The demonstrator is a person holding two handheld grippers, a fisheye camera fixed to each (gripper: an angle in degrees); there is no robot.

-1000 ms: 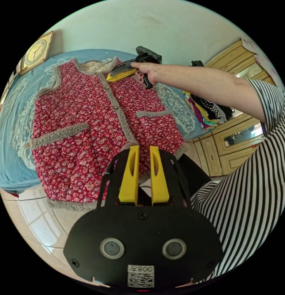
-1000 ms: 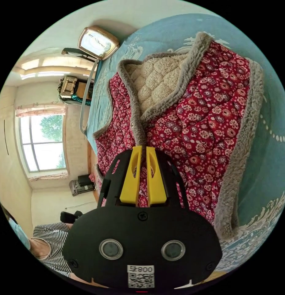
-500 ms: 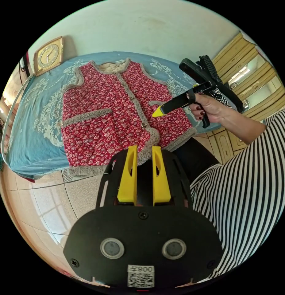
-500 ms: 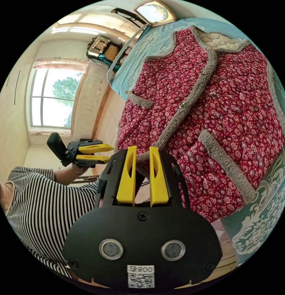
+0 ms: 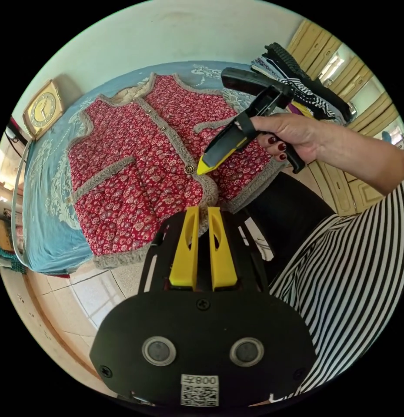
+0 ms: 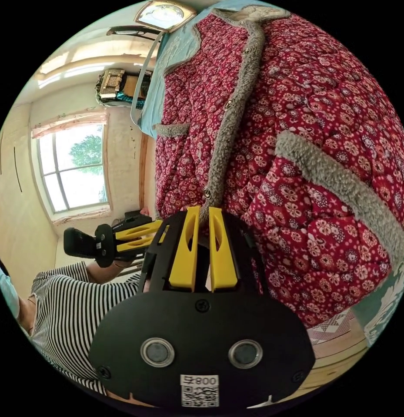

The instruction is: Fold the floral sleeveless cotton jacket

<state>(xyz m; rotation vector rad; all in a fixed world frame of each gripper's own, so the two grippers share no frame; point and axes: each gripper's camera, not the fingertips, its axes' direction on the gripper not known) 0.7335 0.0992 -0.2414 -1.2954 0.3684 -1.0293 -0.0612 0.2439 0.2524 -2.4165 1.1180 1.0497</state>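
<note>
Bright daylight in both views. Window (image 6: 75, 171) in right gripper view blown out, main light source; warm glare on wall beside it. Floor tiles (image 5: 91, 299) in left gripper view show pale window reflection. Shadows soft, faint. Strong fisheye bending at edges, black circular border. Centre sharp; jacket (image 6: 323, 182) slightly soft near right gripper view's rim.

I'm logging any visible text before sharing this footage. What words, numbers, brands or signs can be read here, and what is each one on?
Nothing can be quoted reliably.
Code sticker on the left gripper: characters too small to read.
Matching sticker on the right gripper: too small to read.
Clock against the wall: dial markings too small to read.
Floral jacket: no lettering visible.
</note>
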